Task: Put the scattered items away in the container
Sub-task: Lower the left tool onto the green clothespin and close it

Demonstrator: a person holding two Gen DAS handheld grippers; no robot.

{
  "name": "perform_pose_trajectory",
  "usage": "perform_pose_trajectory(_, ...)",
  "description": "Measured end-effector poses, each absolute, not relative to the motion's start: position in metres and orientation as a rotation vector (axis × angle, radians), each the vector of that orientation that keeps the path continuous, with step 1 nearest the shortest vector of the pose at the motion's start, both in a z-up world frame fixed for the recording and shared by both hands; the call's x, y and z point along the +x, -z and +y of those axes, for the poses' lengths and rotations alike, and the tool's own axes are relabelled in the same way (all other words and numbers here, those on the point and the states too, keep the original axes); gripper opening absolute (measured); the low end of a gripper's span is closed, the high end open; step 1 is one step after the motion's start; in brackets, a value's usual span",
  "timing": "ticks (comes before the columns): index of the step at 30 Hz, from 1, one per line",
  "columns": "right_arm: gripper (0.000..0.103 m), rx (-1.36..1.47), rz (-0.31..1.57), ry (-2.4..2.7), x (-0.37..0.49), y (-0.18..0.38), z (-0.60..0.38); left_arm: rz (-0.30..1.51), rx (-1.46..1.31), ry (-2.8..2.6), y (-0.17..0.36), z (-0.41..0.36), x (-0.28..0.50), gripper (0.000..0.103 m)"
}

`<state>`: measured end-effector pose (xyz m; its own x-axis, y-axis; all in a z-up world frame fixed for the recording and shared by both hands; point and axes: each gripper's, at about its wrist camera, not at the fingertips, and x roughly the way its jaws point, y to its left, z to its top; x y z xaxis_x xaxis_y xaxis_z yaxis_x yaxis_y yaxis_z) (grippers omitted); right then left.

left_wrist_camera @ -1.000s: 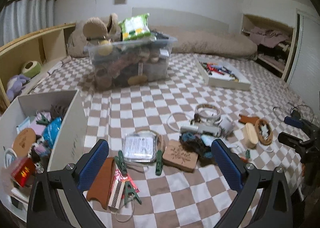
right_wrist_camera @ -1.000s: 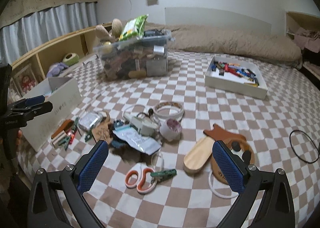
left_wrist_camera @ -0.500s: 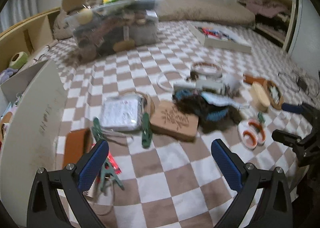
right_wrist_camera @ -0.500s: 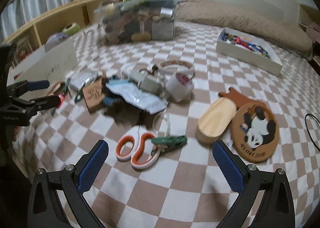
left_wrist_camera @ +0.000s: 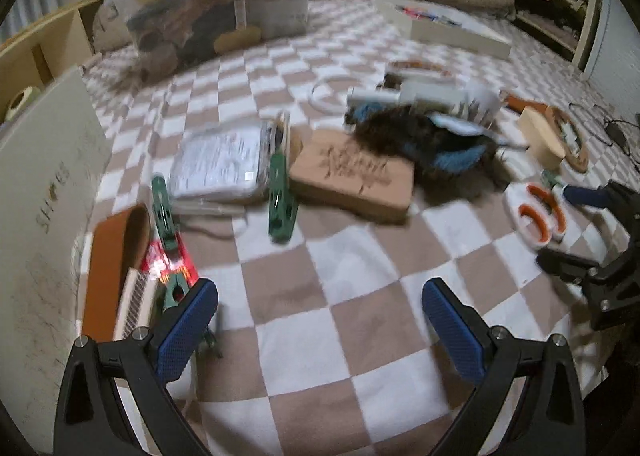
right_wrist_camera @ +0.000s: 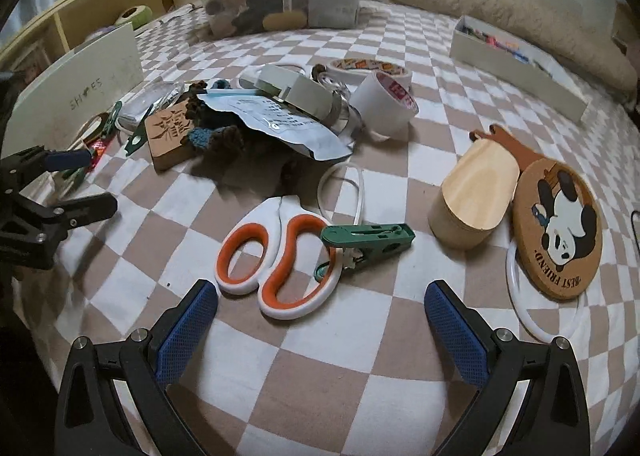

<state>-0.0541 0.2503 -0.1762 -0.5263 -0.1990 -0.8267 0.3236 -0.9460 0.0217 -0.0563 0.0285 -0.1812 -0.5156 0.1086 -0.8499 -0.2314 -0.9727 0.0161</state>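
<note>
A white shoe box [left_wrist_camera: 48, 184] stands at the left, only its side wall showing. My left gripper [left_wrist_camera: 320, 318] is open, low over the checkered bedspread, just short of a green clip [left_wrist_camera: 280, 196], a carved wooden block [left_wrist_camera: 352, 176] and a clear packet [left_wrist_camera: 220, 164]. A brown case [left_wrist_camera: 112, 252] and a second clip [left_wrist_camera: 162, 212] lie by its left finger. My right gripper [right_wrist_camera: 320, 320] is open, directly before the orange-and-white scissors [right_wrist_camera: 276, 256] and a green clip [right_wrist_camera: 368, 240]. A wooden oval box [right_wrist_camera: 472, 200] and a panda coaster [right_wrist_camera: 560, 228] lie to the right.
A full clear plastic bin [left_wrist_camera: 224, 8] and a white tray of pens [right_wrist_camera: 516, 68] sit farther back. Tape rolls [right_wrist_camera: 384, 100], a dark knitted piece and a grey pouch crowd the middle. A black cable [left_wrist_camera: 608, 128] lies at the right; a wooden shelf runs along the left.
Both grippers have dropped lower and moved in toward the scattered items. The shoe box's inside has left the left wrist view; the scissors now lie close before the right gripper.
</note>
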Motion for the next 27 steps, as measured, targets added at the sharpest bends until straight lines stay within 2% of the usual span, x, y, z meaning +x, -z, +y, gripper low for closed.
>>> perform_pose_trajectory(3, 0.103, 1.311, 0.173, 2.507, -0.052, 0.178, 0.253, 0.19, -1.435, -2.532, 0.185, 0.028, -0.056, 0.103)
perform_pose_trajectory(7, 0.103, 1.269, 0.234, 2.516, -0.048, 0.18, 0.251, 0.173, -1.467, -2.485, 0.188, 0.026, -0.057, 0.103)
perform_pose_trajectory(13, 0.103, 1.272, 0.211, 2.531, -0.047, 0.181, 0.254, 0.194, -1.389, -2.52, 0.192, 0.027, -0.05, 0.103)
perform_pose_trajectory(18, 0.103, 1.24, 0.182, 2.541, -0.044, 0.182, 0.257, 0.104, -1.342, -2.53, 0.187, 0.015, -0.06, 0.103)
perform_pose_trajectory(21, 0.103, 1.23, 0.195, 2.551, -0.044, 0.182, 0.255, 0.113, -1.344, -2.552, 0.187, 0.013, -0.07, 0.102)
perform_pose_trajectory(23, 0.103, 1.229, 0.194, 2.552, -0.043, 0.182, 0.255, 0.112, -1.345, -2.56, 0.186, 0.012, -0.076, 0.094)
perform_pose_trajectory(25, 0.103, 1.225, 0.205, 2.561, -0.042, 0.182, 0.253, 0.105, -1.342, -2.564, 0.185, 0.01, -0.082, 0.081)
perform_pose_trajectory(27, 0.103, 1.221, 0.224, 2.568, -0.041, 0.182, 0.252, 0.096, -1.335, -2.565, 0.184, 0.008, -0.086, 0.073)
